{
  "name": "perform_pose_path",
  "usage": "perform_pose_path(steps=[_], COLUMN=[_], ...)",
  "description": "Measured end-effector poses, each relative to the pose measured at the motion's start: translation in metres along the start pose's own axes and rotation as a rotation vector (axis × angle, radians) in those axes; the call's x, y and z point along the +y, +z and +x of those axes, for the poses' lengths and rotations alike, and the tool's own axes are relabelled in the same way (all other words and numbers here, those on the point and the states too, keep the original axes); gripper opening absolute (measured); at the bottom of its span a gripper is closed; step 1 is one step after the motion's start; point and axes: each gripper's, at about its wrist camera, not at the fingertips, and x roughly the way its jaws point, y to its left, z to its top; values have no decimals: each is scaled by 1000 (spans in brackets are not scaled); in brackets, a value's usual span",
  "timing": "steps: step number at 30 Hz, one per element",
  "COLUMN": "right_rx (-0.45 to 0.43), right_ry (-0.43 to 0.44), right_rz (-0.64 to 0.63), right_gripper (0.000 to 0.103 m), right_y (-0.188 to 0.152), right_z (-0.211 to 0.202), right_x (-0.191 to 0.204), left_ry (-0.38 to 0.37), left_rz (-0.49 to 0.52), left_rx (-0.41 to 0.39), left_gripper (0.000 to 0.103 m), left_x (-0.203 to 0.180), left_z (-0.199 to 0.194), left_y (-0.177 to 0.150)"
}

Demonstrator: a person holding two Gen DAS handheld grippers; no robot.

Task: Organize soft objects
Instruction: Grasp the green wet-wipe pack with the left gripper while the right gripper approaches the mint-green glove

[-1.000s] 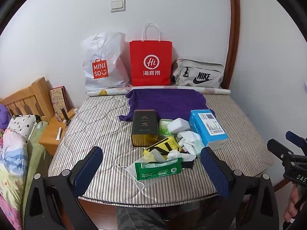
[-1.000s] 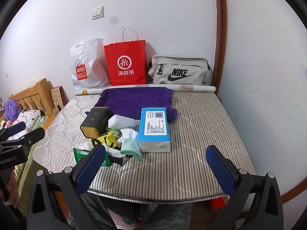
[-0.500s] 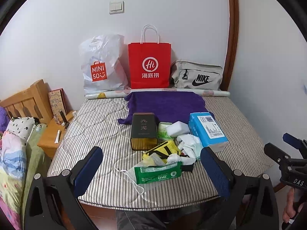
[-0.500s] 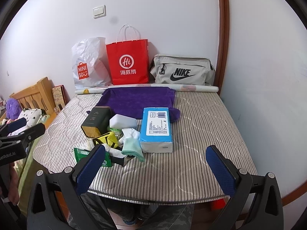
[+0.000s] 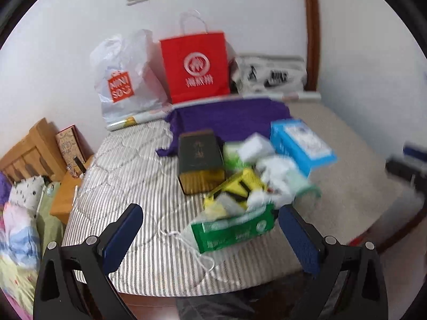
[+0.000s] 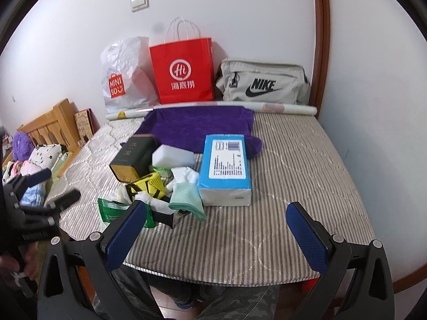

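A pile of items lies mid-mattress: a green wet-wipe pack [image 5: 234, 230], a white face mask [image 5: 197, 242], a yellow-black pouch [image 5: 237, 184], white and mint socks [image 6: 186, 194], a white sponge block [image 6: 173, 155], a blue tissue box [image 6: 226, 166] and a dark tin [image 6: 133, 157]. A purple towel [image 6: 197, 126] is spread behind them. My left gripper [image 5: 210, 237] is open, just short of the wipe pack. My right gripper [image 6: 216, 236] is open and empty over the mattress front edge, right of the pile.
A Miniso plastic bag [image 6: 122, 80], a red paper bag [image 6: 182, 72], a grey Nike bag [image 6: 264, 84] and a paper roll [image 6: 213, 106] line the back wall. A wooden headboard [image 6: 48, 128] and bedding [image 6: 40, 160] stand left. White wall on the right.
My left gripper has moved forward and down toward the pile, tilting; its view is now blurred. The right gripper has held almost still.
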Motion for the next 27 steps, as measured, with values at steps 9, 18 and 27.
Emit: perform_pose_path(steps=[9, 18, 27], right_rx=[108, 194, 249], right_ry=[-13, -30, -26], right_rz=[1, 0, -2], right_gripper=[103, 103, 103], right_y=[-15, -24, -31], right_z=[51, 90, 115], right_x=[-5, -10, -13], left_ry=[0, -27, -170], left_rz=[209, 337, 334], left_rx=[66, 75, 77], left_gripper=[103, 103, 91], left_x=[-21, -32, -24], left_z=[59, 102, 119], left_y=[-45, -50, -51])
